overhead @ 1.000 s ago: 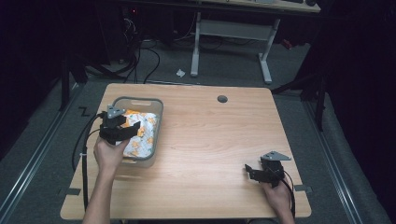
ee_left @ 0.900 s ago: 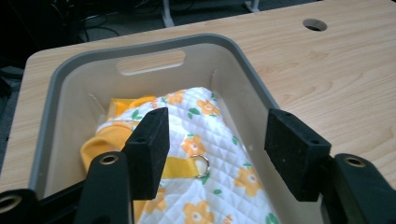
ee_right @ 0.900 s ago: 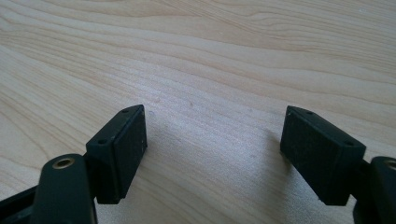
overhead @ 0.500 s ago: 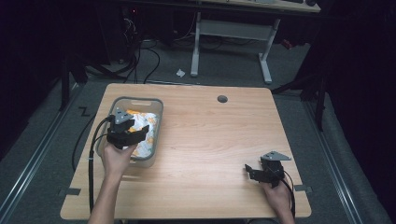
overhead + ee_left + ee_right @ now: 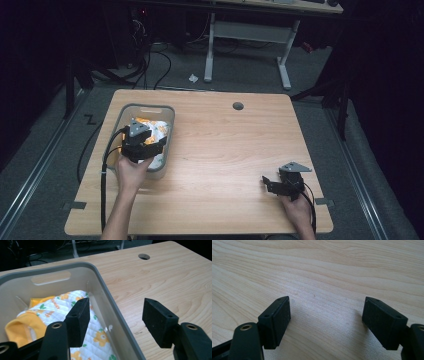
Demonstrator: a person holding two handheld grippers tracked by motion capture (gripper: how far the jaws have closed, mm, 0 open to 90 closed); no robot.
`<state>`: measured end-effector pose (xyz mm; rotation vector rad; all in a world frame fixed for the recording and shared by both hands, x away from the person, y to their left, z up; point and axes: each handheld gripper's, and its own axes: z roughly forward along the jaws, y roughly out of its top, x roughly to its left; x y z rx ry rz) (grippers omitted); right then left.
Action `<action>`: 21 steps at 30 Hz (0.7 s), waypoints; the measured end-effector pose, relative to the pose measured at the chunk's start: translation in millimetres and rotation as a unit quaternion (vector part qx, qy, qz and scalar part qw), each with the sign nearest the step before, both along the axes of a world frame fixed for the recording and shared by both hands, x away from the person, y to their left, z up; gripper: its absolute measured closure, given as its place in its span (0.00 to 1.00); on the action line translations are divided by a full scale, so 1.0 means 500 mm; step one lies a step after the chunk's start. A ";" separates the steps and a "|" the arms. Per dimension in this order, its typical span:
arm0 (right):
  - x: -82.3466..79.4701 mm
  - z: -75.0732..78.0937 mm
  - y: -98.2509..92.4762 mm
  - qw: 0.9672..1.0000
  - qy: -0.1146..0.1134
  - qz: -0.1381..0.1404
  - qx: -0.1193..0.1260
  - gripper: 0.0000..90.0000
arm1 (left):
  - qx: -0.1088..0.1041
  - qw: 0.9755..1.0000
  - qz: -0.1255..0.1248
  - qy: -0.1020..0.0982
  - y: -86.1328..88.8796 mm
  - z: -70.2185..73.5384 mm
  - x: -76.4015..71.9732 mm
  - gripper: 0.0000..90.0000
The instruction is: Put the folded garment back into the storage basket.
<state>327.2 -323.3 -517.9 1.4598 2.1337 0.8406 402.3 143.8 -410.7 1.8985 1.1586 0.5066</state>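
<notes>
A grey plastic bin [image 5: 126,112] stands on the left of the wooden table [image 5: 225,145]. Inside lies a white quilted cloth with orange flowers and yellow trim [image 5: 159,130] [image 5: 60,307]. My left gripper [image 5: 150,146] [image 5: 116,318] is open and straddles the bin's right wall [image 5: 110,312], one jaw over the cloth, the other over the table. My right gripper [image 5: 270,184] [image 5: 325,322] is open near the table's front right, just above bare wood, with nothing between its jaws.
A round cable hole [image 5: 238,106] [image 5: 144,256] sits near the table's far edge. Beyond the table stand a white desk frame [image 5: 245,35] and cables on the dark floor. A black cable [image 5: 105,170] trails from the left gripper.
My left gripper has pulled back toward the person and to the bin's right wall. The right gripper has stayed still.
</notes>
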 end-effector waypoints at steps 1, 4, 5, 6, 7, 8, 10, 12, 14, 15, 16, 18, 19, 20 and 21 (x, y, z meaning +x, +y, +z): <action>0.000 0.000 0.000 1.000 0.000 0.000 0.000 0.26 | -0.001 1.000 -0.003 0.001 -0.004 -0.002 -0.003 0.44; 0.000 0.000 0.000 1.000 0.000 0.000 0.000 0.26 | -0.007 1.000 -0.008 0.004 -0.011 -0.005 -0.007 0.44; 0.000 0.000 0.000 1.000 0.000 0.000 0.000 0.26 | -0.007 1.000 -0.008 0.004 -0.011 -0.005 -0.007 0.44; 0.000 0.000 0.000 1.000 0.000 0.000 0.000 0.26 | -0.006 1.000 -0.013 0.006 -0.019 -0.007 -0.008 0.44; 0.000 0.000 0.000 1.000 0.000 0.000 0.000 0.26 | -0.006 1.000 -0.013 0.006 -0.019 -0.007 -0.008 0.44; 0.000 0.000 0.000 1.000 0.000 0.000 0.000 0.26 | -0.006 1.000 -0.016 0.006 -0.025 -0.009 -0.009 0.44; 0.000 0.000 0.000 1.000 0.000 0.000 0.000 0.26 | -0.004 1.000 -0.025 0.007 -0.039 -0.011 -0.011 0.44; 0.000 0.000 0.000 1.000 0.000 0.000 0.000 0.26 | -0.004 1.000 -0.029 0.007 -0.045 -0.013 -0.013 0.44; 0.000 0.000 0.000 1.000 0.000 -0.001 0.000 0.26 | -0.008 0.999 -0.033 0.008 -0.053 -0.016 -0.016 0.43; 0.000 0.000 0.000 1.000 0.000 -0.001 0.000 0.26 | -0.006 0.999 -0.032 0.008 -0.057 -0.019 -0.017 0.43; 0.000 0.000 0.000 1.000 0.000 -0.001 0.000 0.26 | -0.006 0.999 -0.032 0.008 -0.057 -0.019 -0.017 0.43; 0.000 0.000 0.000 1.000 0.000 0.000 0.000 0.26 | -0.011 0.999 -0.033 0.013 -0.061 -0.024 -0.018 0.43; 0.000 0.000 0.000 1.000 0.001 -0.001 0.000 0.26 | -0.006 0.999 -0.035 0.015 -0.068 -0.028 -0.021 0.43; 0.000 0.000 0.000 1.000 0.001 -0.001 0.000 0.26 | -0.006 0.999 -0.035 0.015 -0.068 -0.028 -0.021 0.43; 0.000 0.000 0.000 1.000 0.000 0.001 0.000 0.26 | -0.004 0.999 -0.038 0.015 -0.071 -0.029 -0.023 0.43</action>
